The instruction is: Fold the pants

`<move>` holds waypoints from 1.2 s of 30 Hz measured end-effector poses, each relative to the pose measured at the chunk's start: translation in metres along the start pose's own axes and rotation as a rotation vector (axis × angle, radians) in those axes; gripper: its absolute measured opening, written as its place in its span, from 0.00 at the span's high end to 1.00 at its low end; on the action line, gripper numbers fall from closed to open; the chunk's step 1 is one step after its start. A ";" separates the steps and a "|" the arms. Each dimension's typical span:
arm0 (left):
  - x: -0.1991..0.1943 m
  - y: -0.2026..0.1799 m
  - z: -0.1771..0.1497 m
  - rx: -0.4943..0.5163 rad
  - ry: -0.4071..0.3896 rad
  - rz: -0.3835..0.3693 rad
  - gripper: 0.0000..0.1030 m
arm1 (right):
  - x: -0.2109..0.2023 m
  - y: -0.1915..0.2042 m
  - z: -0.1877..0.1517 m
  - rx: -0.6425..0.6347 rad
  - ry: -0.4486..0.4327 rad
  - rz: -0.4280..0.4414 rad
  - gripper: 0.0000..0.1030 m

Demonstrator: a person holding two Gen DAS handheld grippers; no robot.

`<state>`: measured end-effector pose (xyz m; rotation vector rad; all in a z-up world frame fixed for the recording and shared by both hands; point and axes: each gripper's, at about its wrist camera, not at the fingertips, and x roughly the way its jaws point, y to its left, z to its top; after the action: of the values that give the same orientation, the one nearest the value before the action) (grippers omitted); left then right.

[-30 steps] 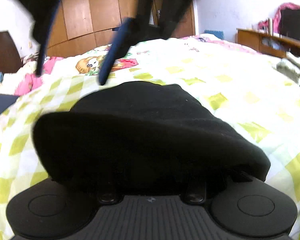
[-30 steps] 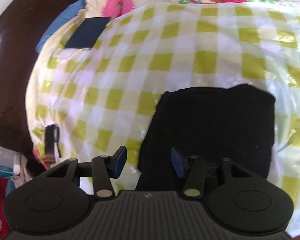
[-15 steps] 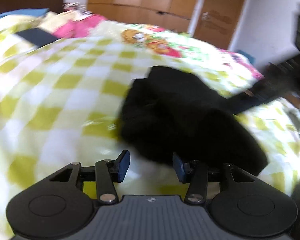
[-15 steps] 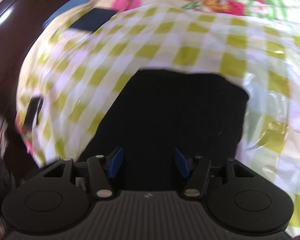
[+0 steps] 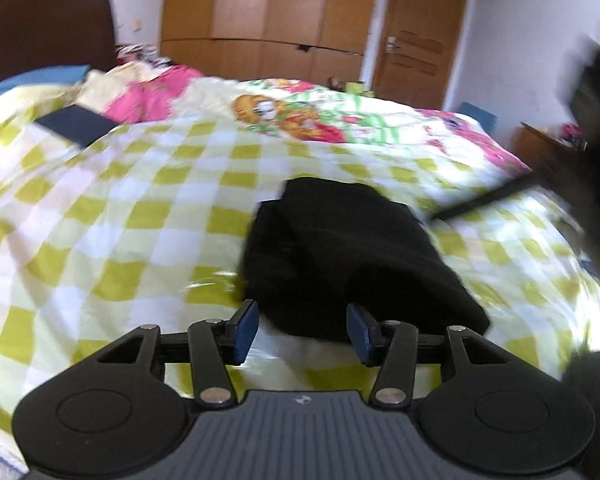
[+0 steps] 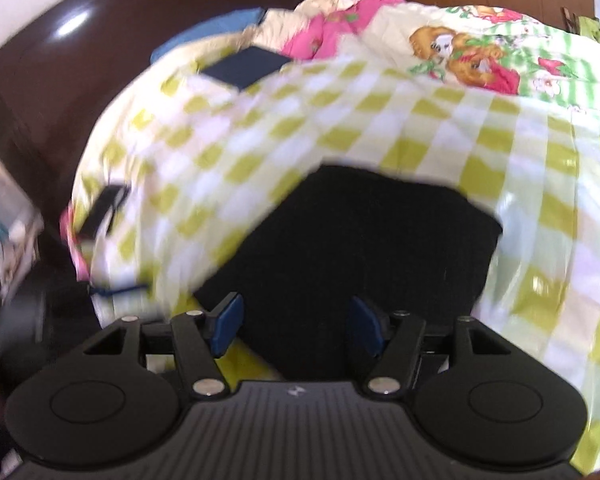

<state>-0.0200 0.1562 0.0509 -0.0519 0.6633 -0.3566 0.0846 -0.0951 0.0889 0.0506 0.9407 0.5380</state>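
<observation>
One folded pair of black pants (image 5: 352, 256) on my checked bedspread (image 5: 112, 216).
Both my grippers, left gripper (image 5: 303, 333) and right gripper (image 6: 296, 327), gape wide, holding nothing.

A bed (image 5: 112, 216) fills both views, covered by a quilt in yellow-green and white checks. Black pants (image 5: 352, 256) lie folded into a compact bundle directly on the checks, near the middle of the bed. In the right wrist view the same pants (image 6: 364, 248) spread as a dark block on the quilt. Toward the headboard end, a cartoon bear print (image 5: 280, 116) with pink and green patches crosses the bedding. A flat dark blue rectangular item (image 5: 76, 124) rests on the quilt near a bunched pink cloth (image 5: 152, 96). A small dark flat object (image 6: 104, 212) lies at the bed's edge; motion blur hides what it is.
</observation>
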 end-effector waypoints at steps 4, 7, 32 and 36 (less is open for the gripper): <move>0.020 -0.027 -0.003 0.037 -0.024 -0.007 0.38 | 0.047 0.001 0.053 -0.017 0.032 -0.020 0.33; 0.042 -0.046 -0.007 0.151 -0.039 0.087 0.38 | 0.087 -0.005 0.083 0.013 0.093 -0.029 0.33; 0.057 -0.015 0.011 0.012 -0.124 0.027 0.72 | 0.099 -0.037 0.111 -0.152 0.206 0.148 0.79; 0.042 -0.015 0.029 0.027 -0.203 0.038 0.74 | 0.068 -0.046 0.123 -0.085 0.094 0.150 0.79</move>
<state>0.0239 0.1260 0.0517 -0.0490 0.4575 -0.3191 0.2317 -0.0807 0.0985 0.0197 1.0098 0.7232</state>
